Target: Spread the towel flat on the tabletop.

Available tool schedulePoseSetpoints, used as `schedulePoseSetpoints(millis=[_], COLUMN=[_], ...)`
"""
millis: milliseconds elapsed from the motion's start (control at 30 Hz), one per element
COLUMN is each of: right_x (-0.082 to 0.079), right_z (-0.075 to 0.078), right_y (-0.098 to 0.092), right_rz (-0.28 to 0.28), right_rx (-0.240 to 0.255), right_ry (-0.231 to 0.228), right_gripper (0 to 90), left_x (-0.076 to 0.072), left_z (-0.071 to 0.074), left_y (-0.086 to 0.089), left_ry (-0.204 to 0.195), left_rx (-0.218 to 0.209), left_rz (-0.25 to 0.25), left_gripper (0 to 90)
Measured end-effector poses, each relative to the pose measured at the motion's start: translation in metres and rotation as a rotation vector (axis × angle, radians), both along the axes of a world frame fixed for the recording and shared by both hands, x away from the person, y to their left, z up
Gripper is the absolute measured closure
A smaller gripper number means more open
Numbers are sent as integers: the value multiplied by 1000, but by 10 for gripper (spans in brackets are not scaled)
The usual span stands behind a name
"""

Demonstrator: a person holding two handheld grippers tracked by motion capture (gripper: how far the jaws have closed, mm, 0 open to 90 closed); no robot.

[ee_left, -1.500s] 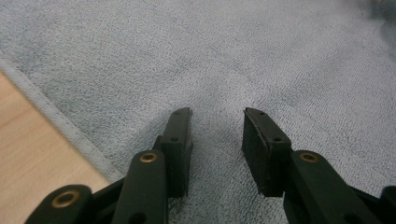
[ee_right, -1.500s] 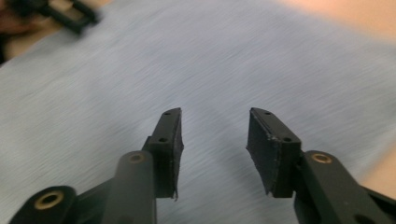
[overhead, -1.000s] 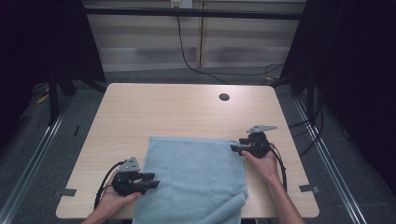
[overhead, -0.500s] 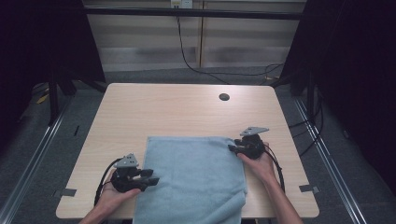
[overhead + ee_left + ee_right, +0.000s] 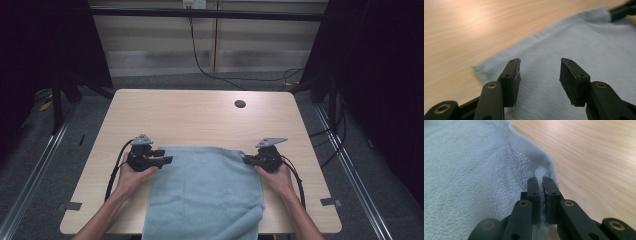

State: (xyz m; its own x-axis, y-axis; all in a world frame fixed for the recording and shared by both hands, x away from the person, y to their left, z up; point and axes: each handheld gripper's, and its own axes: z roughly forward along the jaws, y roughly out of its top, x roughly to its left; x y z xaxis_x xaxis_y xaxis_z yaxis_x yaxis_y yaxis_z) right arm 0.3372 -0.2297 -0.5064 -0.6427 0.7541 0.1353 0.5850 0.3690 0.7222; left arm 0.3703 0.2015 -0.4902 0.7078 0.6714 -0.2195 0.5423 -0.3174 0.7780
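Towel [image 5: 205,192] is lying on the table [image 5: 200,120]; right claw [image 5: 541,185] is pinching its edge, left claw [image 5: 540,75] is gaping above its corner. Uneven pulling risks bunching the cloth.

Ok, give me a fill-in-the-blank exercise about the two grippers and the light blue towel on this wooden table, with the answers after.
1. The right gripper has its jaws ____ on the edge of the light blue terry towel.
2. The left gripper has its jaws ____, with nothing between them.
3. The towel's near end hangs over the ____ edge of the light wooden table.
4. The small dark round hole lies nearer the ____ gripper.

Missing words: shut; open; front; right
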Motion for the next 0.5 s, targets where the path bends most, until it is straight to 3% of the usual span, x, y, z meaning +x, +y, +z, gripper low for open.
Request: schedulePoseSetpoints(millis=[67,200,333,500], right_x=[-2,-1,-1,0], right_z=[0,0,0,-1], right_y=[3,3,3,2], right_rz=[11,17,13,14], right_rx=[1,11,19,30], right_ry=[2,8,13,14], right_gripper=[851,851,851,850], left_x=[4,8,9,8], left_z=[-3,-14,-17,-19], left_y=[5,7,6,2], left_ry=[-1,-10,-7,-37], left_rx=[4,78,78,116], left_rz=[9,36,49,46], left_gripper=[501,467,437,447])
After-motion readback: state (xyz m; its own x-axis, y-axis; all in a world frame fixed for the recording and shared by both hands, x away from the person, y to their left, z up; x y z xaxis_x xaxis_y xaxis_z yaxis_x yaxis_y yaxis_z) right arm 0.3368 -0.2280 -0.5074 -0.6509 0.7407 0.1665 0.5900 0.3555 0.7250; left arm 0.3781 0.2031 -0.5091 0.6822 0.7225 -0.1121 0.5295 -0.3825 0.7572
